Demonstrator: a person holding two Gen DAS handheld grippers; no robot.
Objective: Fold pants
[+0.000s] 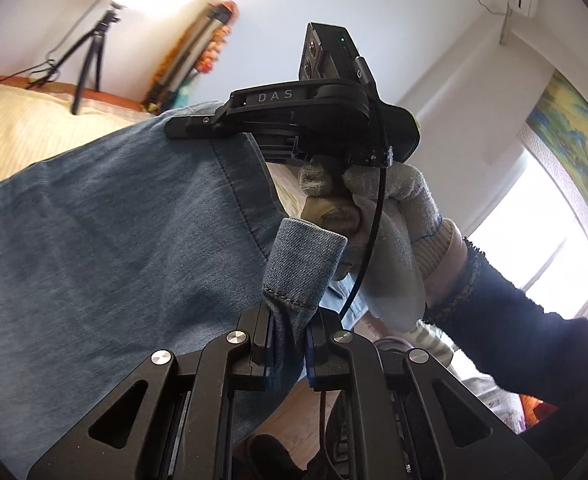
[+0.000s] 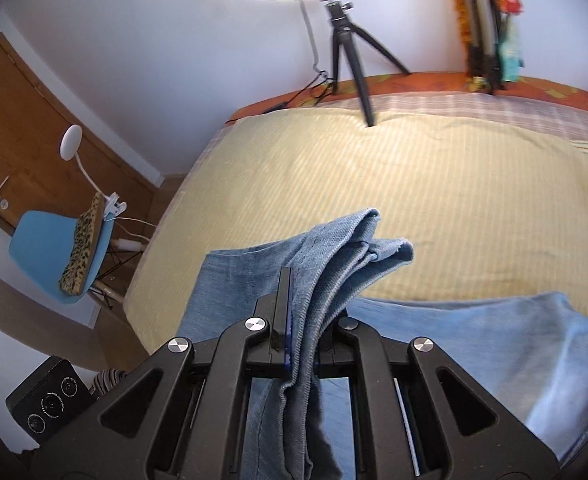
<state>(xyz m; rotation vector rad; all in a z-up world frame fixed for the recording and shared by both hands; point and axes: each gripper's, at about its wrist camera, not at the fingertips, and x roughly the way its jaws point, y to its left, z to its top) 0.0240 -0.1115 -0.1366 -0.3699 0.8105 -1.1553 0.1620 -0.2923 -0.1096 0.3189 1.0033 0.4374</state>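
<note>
Clamped between the narrowed jaws of the left gripper (image 1: 288, 344) is a hemmed corner of the pants (image 1: 94, 240), the cloth bunching out just ahead of the pads. From that pinch the denim runs away to the left as a broad hanging sheet, lifted off the bed (image 1: 22, 120). Ahead of this claw, up along the same sheet, the right gripper (image 1: 190, 124) bites the far edge of the fabric, carried by a gloved hand (image 1: 378, 216).

Seen along its own fingers, the right gripper (image 2: 302, 344) is likewise closed on a thick gathered fold of pants (image 2: 334, 272), with layers spilling forward past the tips and more denim lying low to its right on the bed (image 2: 414, 180).

Denim like this should be fairly heavy and limp: it will sag between two holds and likely not slip from the pads. Hems and seams give the firmest purchase.

Beyond the claws the yellow cover is bare, giving wide room to lay the cloth down. Its left edge drops toward a blue chair (image 2: 54, 252), and a ring-light tripod (image 2: 350, 52) stands at the far side.
</note>
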